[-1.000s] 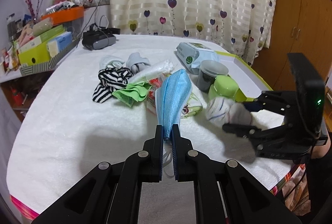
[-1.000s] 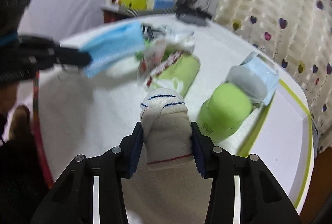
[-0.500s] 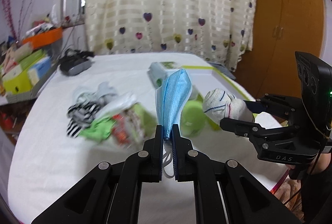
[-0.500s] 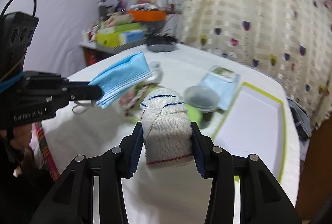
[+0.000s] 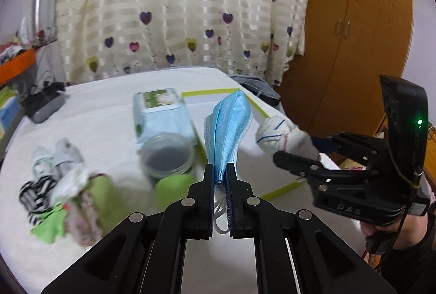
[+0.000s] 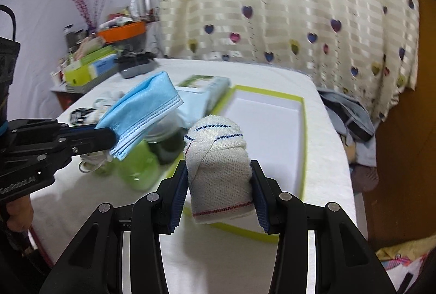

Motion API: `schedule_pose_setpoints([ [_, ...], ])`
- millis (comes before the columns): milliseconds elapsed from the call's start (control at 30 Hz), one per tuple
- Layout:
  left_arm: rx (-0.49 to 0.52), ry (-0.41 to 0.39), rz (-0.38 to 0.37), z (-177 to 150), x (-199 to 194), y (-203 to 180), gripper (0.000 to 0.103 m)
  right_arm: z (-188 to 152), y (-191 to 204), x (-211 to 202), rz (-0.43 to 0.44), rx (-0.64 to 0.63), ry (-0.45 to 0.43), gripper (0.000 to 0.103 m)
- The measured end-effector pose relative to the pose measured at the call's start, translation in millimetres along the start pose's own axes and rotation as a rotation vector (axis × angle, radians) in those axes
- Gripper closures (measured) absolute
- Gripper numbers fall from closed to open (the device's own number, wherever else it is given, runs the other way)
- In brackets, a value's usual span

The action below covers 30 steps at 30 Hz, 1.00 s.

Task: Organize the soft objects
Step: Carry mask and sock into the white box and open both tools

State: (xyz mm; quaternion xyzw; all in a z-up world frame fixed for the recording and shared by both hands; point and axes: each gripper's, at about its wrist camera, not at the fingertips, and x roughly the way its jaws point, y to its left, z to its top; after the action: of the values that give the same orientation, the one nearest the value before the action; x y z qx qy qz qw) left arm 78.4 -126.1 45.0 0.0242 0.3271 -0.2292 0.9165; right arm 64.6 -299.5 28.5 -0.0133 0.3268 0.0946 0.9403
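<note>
My left gripper (image 5: 218,174) is shut on a folded blue face mask (image 5: 228,127) and holds it in the air above the table; the mask also shows in the right wrist view (image 6: 141,114). My right gripper (image 6: 219,179) is shut on a rolled white sock with blue and red stripes (image 6: 219,157), which also shows in the left wrist view (image 5: 283,133). Both are raised near a white tray with a lime-green rim (image 6: 303,127). A pile of soft items, with a striped cloth (image 5: 32,195) and a green cloth (image 5: 50,225), lies at the left.
A wet-wipes pack (image 5: 160,114), a dark jar (image 5: 167,157) and a green bottle (image 6: 139,168) stand beside the tray. A grey device (image 5: 45,105) and a cluttered shelf (image 6: 92,65) are at the far left. Clothes hang off the table's right side (image 6: 351,116).
Both grippers have lifted and swung right with their loads, from over the pile toward the tray. The sock and mask stay gripped.
</note>
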Motion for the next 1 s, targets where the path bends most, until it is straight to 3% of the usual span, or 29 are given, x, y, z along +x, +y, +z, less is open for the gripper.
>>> schedule_pose_setpoints([
  [467,0.030,0.086,-0.015,12,66,-28,0.096,-3,-36,33,-0.039,0.054,0.072,0.057],
  [1000,0.032,0.100,-0.061,12,76,-30,0.083,-8,-44,31,-0.091,0.048,0.090,0.056],
])
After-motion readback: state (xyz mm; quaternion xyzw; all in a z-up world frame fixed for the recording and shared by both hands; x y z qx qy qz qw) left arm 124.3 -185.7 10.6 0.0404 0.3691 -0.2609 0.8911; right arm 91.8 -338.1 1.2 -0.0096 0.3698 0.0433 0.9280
